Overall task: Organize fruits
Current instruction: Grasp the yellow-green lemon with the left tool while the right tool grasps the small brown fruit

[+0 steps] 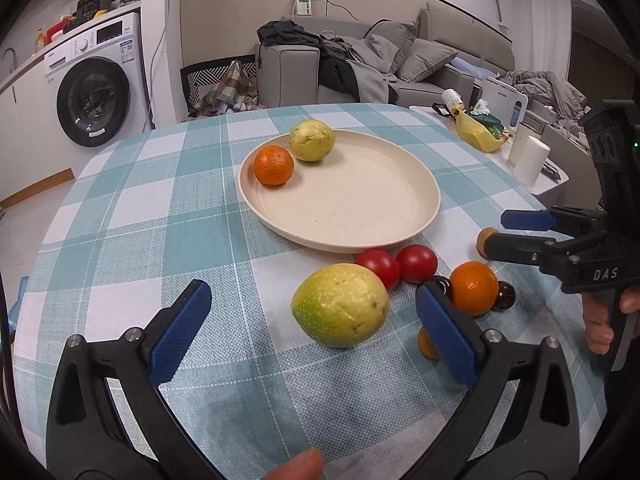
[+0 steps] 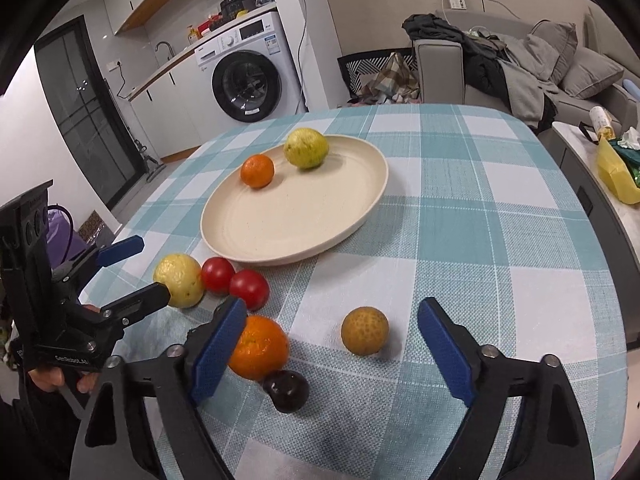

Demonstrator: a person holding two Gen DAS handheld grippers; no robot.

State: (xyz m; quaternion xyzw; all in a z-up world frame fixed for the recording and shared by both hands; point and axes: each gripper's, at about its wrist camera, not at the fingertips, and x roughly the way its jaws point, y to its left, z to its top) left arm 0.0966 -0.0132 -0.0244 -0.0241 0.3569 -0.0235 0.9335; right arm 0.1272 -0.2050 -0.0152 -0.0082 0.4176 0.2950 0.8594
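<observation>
1. Plate [image 1: 400, 236]: cream, on the checked tablecloth [image 1: 160, 216]. It already carries one orange [image 1: 273, 165] and one yellow-green guava [image 1: 312, 140], touching at the far rim; the rest of the plate is bare.
2. Loose fruit on the cloth, just in front of the plate: a large guava [image 1: 340, 305], two red tomatoes [image 2: 234, 282], a second orange [image 2: 260, 346], a dark plum-like fruit [image 2: 287, 391] and a tan dimpled fruit [image 2: 365, 331].
3. Left gripper [image 1: 312, 332]: jaws spread wide and empty, with the large guava lying between the pads, not touched.
4. Right gripper [image 2: 332, 354]: jaws apart, holding nothing. The tan fruit sits in the gap, clear of both pads; the left pad is close against the second orange (contact cannot be confirmed).
5. Handling judgement: all pieces are round and apt to roll. The guava looks firm and fairly heavy; take it across its widest middle. Tomatoes look smooth, soft and easily bruised, so light pressure is advised.
6. Risk: neighbouring fruit lie touching, so closing on one may nudge another.
</observation>
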